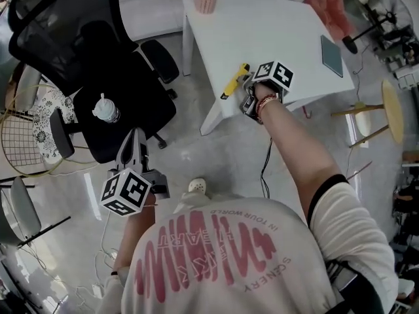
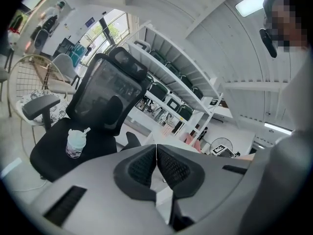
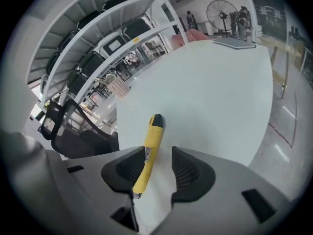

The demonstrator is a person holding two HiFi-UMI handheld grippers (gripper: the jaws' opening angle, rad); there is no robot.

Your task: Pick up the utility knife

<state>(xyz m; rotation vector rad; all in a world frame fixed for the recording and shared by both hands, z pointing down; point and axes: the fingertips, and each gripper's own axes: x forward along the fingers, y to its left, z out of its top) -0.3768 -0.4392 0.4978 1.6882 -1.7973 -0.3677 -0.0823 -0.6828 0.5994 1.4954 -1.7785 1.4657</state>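
Utility knife (image 3: 150, 148) lies on the desk (image 3: 210, 92) near its edge, between the parted jaws of the right tongs (image 3: 159, 154), not clamped. Left tongs (image 2: 156, 153) closed, empty, facing the chair (image 2: 107, 97).

Table (image 1: 281, 25) sits at upper centre of the head view. Utility knife (image 1: 234, 80) lies on it by the near left edge, between the parted jaws of the right gripper (image 1: 249, 87) and nearer one jaw than the other. Pen cup (image 1: 206, 2) on the far left corner, flat pad (image 1: 331, 55) by the right edge. Office chair (image 1: 78, 51) left of the table, lidded cup (image 1: 106, 108) on its seat. Left gripper (image 1: 135, 141) just before the seat. Stool (image 1: 391, 110) right of the table.
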